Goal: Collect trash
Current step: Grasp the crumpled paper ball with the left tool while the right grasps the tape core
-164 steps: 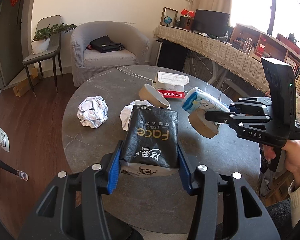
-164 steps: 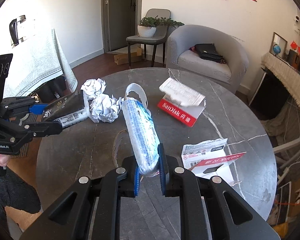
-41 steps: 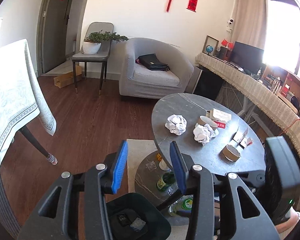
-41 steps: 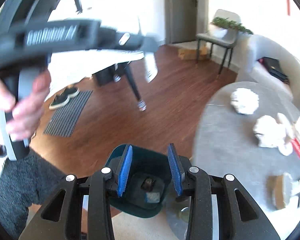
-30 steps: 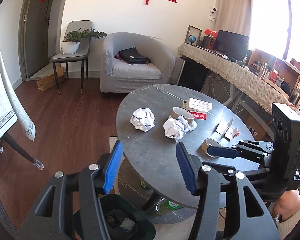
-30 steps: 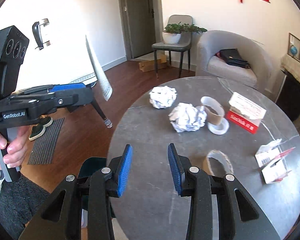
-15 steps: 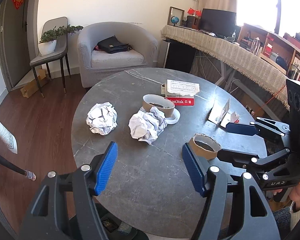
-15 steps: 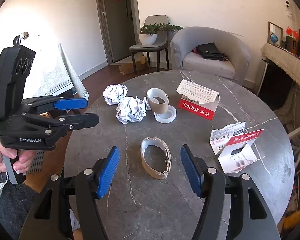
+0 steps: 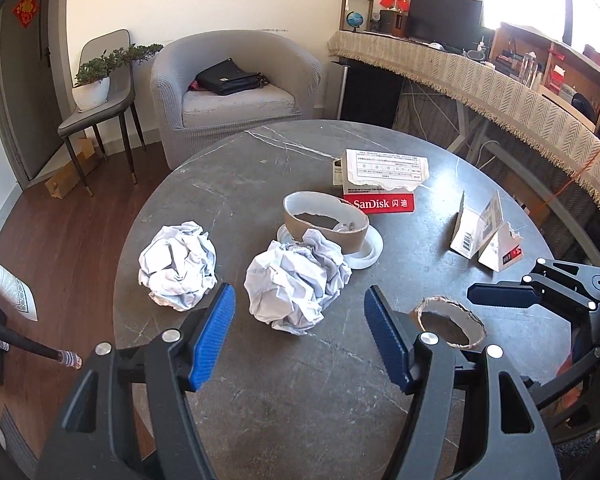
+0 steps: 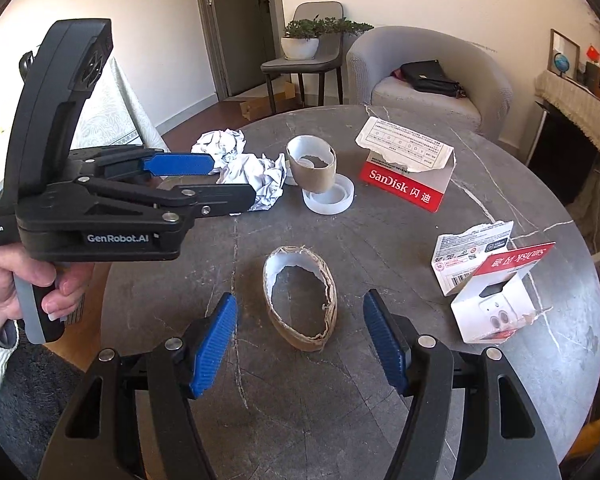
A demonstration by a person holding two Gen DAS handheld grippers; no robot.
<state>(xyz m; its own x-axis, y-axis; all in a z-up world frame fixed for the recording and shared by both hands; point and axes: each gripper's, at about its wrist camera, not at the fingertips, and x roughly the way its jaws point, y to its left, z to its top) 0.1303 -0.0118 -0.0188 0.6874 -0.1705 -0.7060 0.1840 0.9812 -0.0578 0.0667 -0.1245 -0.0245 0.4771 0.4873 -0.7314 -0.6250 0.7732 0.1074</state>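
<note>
My left gripper [image 9: 300, 340] is open and empty, its jaws either side of a crumpled white paper ball [image 9: 298, 282] on the round grey table [image 9: 240, 184]. A second paper ball [image 9: 176, 266] lies to its left. My right gripper [image 10: 300, 338] is open and empty, its jaws straddling a flattened cardboard tape ring [image 10: 300, 300], which also shows in the left wrist view [image 9: 450, 322]. Another cardboard ring [image 9: 324, 222] stands on a white plastic ring [image 9: 364, 250]. A torn SanDisk package [image 9: 382, 178] lies behind, and torn card packaging [image 10: 488, 280] at the right.
A grey armchair [image 9: 228, 84] with a black bag stands beyond the table. A chair with a potted plant [image 9: 96, 88] is at the left. A cloth-covered counter [image 9: 480, 76] runs along the right. Wood floor [image 9: 60, 240] lies left of the table.
Both grippers have come from the dark bin on the floor back over the table and moved closer: the left to the paper ball, the right to the flattened ring. Both jaws have opened wider.
</note>
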